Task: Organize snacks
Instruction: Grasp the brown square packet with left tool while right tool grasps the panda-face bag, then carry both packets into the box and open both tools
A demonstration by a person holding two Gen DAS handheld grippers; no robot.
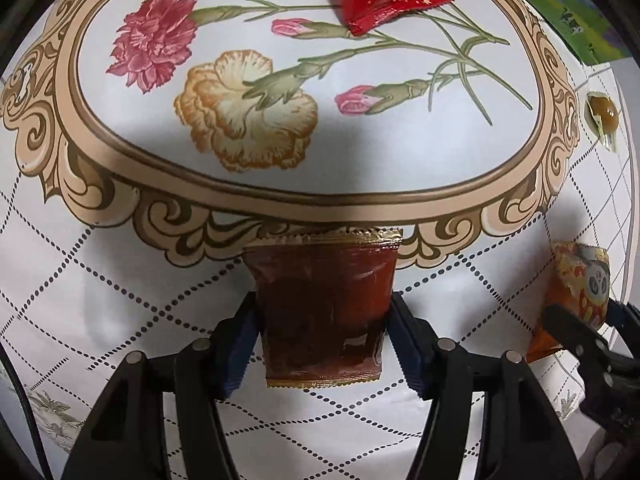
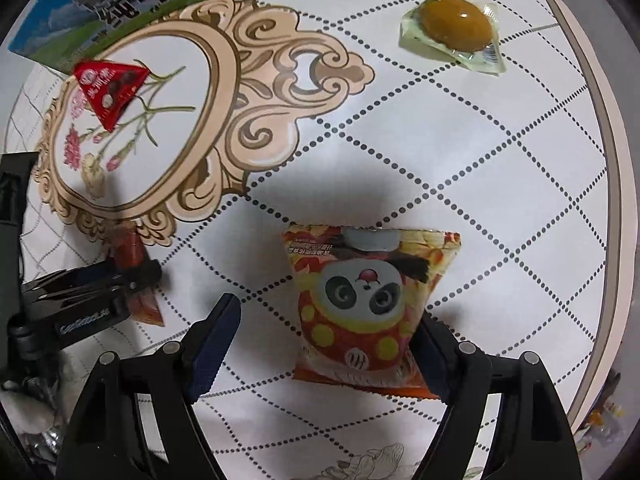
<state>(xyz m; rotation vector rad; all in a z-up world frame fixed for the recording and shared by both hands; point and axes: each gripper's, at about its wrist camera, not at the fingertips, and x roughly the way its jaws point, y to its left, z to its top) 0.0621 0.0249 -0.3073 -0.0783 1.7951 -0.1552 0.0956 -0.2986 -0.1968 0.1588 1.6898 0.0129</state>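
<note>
between the left claw [image 1: 322, 330] pads sits a dark red packet [image 1: 322, 304], gripped on both sides. right claw [image 2: 320, 340] stands wide; panda packet [image 2: 366, 304] touches only its right pad, above the surface [image 2: 500, 184].

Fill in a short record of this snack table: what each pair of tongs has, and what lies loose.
left tongs: shut on dark red packet
right tongs: open; panda packet against one pad, other pad clear
loose snacks: red packet, amber jelly cup
far edge: milk box
surface: flowered tablecloth
</note>
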